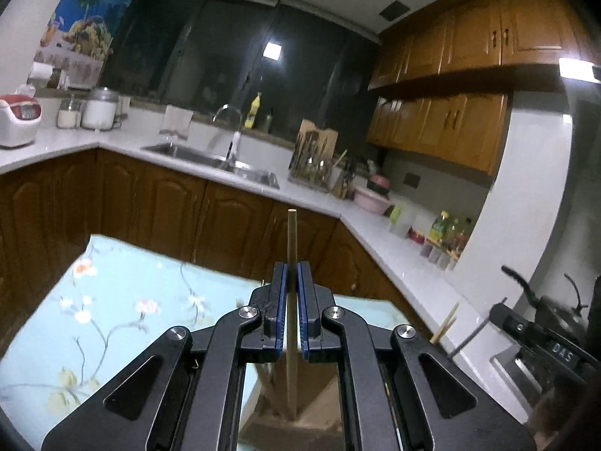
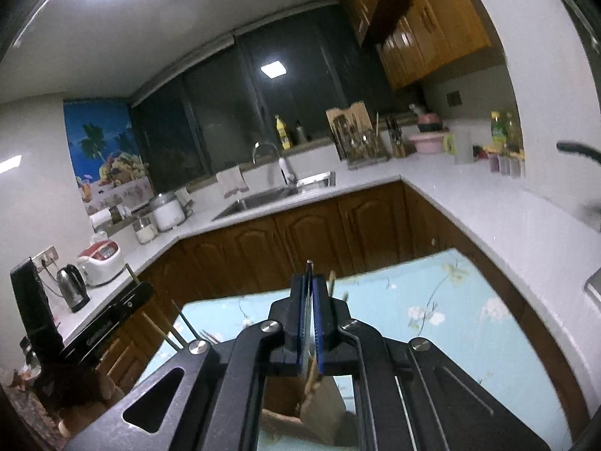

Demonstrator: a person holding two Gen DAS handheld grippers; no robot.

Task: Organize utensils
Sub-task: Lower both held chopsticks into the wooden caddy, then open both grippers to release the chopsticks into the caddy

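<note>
In the left wrist view my left gripper (image 1: 292, 274) is shut on a wooden chopstick (image 1: 292, 236) that stands upright between the blue pads, its tip above them. Below the jaws lies a brown wooden holder (image 1: 296, 413) on the floral tablecloth (image 1: 112, 300). In the right wrist view my right gripper (image 2: 311, 282) is shut on a thin metal utensil (image 2: 309, 267), seen edge-on with a dark tip; I cannot tell which kind it is. Wooden stick ends (image 2: 332, 280) show just right of the pads. A brown holder (image 2: 319, 391) lies under this gripper too.
The light blue table (image 2: 469, 319) stands inside an L-shaped white counter (image 1: 394, 248) with a sink (image 1: 210, 158), a utensil rack (image 1: 315, 158), a pink pot (image 1: 372, 195), bottles (image 1: 447, 233), a kettle (image 2: 73, 285) and a rice cooker (image 2: 101, 263). Brown cabinets (image 1: 169, 210) run below.
</note>
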